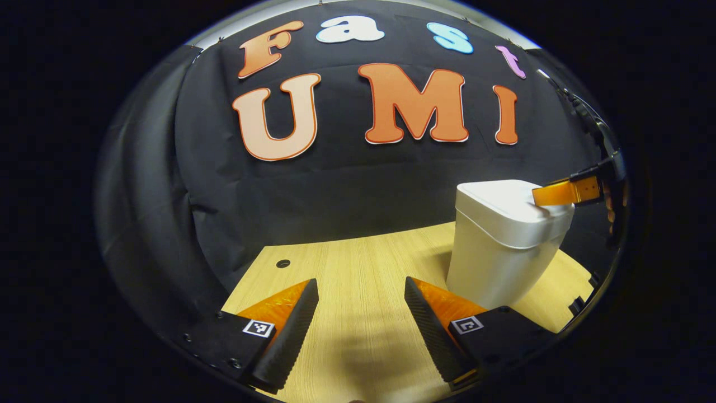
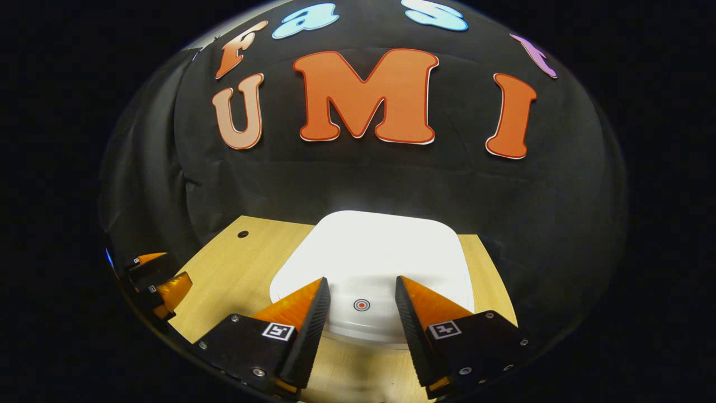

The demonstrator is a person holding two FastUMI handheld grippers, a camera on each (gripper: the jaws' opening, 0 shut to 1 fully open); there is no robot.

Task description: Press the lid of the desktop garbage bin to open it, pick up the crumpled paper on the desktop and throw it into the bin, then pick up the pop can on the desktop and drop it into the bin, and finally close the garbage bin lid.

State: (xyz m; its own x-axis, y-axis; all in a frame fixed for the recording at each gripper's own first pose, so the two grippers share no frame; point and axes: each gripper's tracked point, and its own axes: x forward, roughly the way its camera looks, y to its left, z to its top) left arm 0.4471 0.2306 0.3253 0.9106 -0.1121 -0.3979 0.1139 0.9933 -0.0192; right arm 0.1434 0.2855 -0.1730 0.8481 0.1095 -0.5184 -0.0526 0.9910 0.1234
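A white desktop garbage bin (image 1: 503, 246) stands on the wooden table at the right of the left gripper view, its lid down. In the right gripper view its flat white lid (image 2: 375, 257) lies just below, with a small red ring mark (image 2: 362, 305) near the front edge. My right gripper (image 2: 362, 291) hovers open over that mark, a finger on each side; it also appears as the right gripper (image 1: 565, 193) at the lid's near corner. My left gripper (image 1: 361, 291) is open over bare table, left of the bin, holding nothing. The left gripper (image 2: 159, 282) shows far left.
The wooden table (image 1: 358, 263) has a small round hole (image 1: 283, 263) near its back left corner. Black cloth walls close the booth behind and to the left. A hand (image 1: 612, 210) holds the right gripper at the far right edge.
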